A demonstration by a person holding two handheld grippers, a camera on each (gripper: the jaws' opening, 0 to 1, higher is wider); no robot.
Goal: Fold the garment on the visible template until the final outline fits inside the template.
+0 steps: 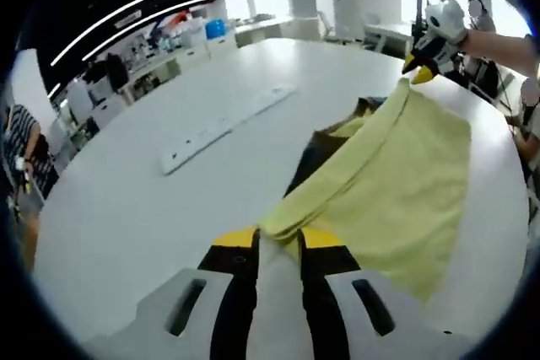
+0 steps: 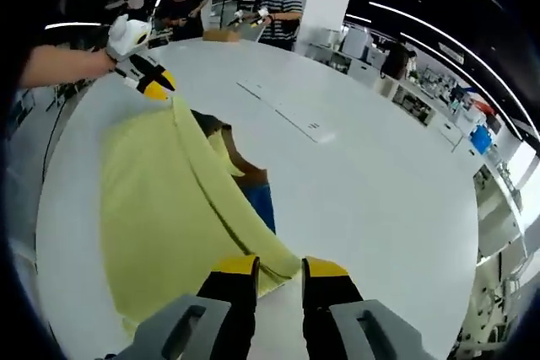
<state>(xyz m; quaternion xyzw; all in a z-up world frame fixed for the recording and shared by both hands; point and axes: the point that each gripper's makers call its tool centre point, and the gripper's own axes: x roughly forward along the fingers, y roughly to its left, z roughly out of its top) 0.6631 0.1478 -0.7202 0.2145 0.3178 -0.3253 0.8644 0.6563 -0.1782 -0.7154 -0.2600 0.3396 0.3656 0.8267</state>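
1. Garment (image 1: 396, 174): pale yellow cloth, lying on the white table (image 1: 169, 225) at the 3 o'clock side of the left gripper view, one edge being lifted into a raised ridge running from 6 to 1 o'clock. Judged: the two ends of that edge are being held up together so the fold carries over evenly.
2. Left tongs (image 1: 278, 246): yellow-tipped, jaws standing narrow and pinching the near corner of the garment at 6 o'clock. In the right gripper view they are appearing at 10 o'clock (image 2: 152, 80), gripping the far end of the ridge.
3. Right tongs (image 2: 278, 267): jaws close together, clamping the garment (image 2: 160, 208) corner at 6 o'clock. In the left gripper view they are showing at 1 o'clock (image 1: 419, 69), biting the far end.
4. Template (image 1: 316, 153): dark sheet under the garment, peeking out past the lifted edge near centre. Judged: the garment is sitting on it so the fold can be checked against its outline.
5. Left gripper view is giving: the template's dark edge; a long white strip (image 1: 228, 124) at 10 o'clock on the table, well apart from the cloth.
6. Right gripper view is giving: a blue patch (image 2: 260, 201) and a brown patch under the ridge near centre, whether template or another layer I cannot tell; the strip (image 2: 287, 111) at 12 o'clock; people (image 2: 278, 10) standing beyond the table.
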